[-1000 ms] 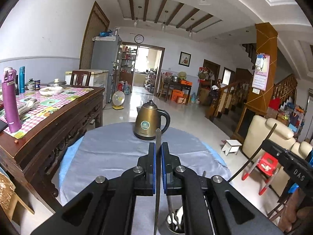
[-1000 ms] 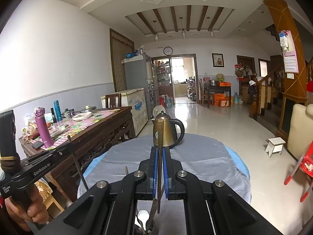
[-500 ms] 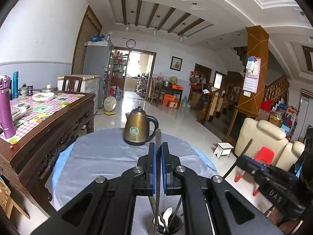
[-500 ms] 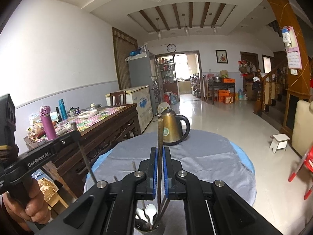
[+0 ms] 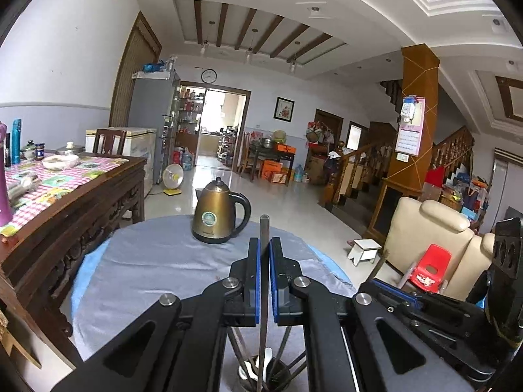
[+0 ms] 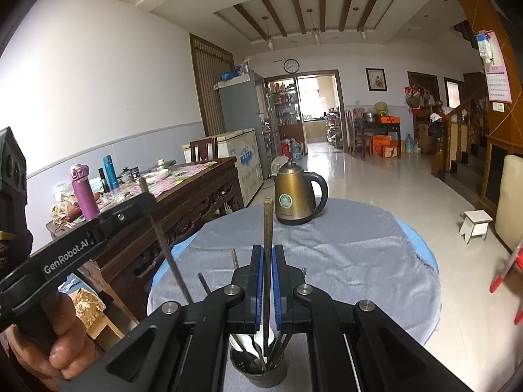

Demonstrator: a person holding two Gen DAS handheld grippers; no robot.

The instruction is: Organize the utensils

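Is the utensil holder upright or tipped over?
Upright: the utensil holder stands on the grey cloth, rim up, with a white spoon and chopsticks standing inside.

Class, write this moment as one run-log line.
left claw: shut on chopstick | right claw: shut on chopstick | both above utensil cup

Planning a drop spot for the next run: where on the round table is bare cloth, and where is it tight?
Free: the grey cloth between the kettle and the utensil holder, plus the stretch to the right rim. Tight: the holder, already full of spoons and chopsticks, with both grippers over it, left gripper and right gripper, each clamping a chopstick.
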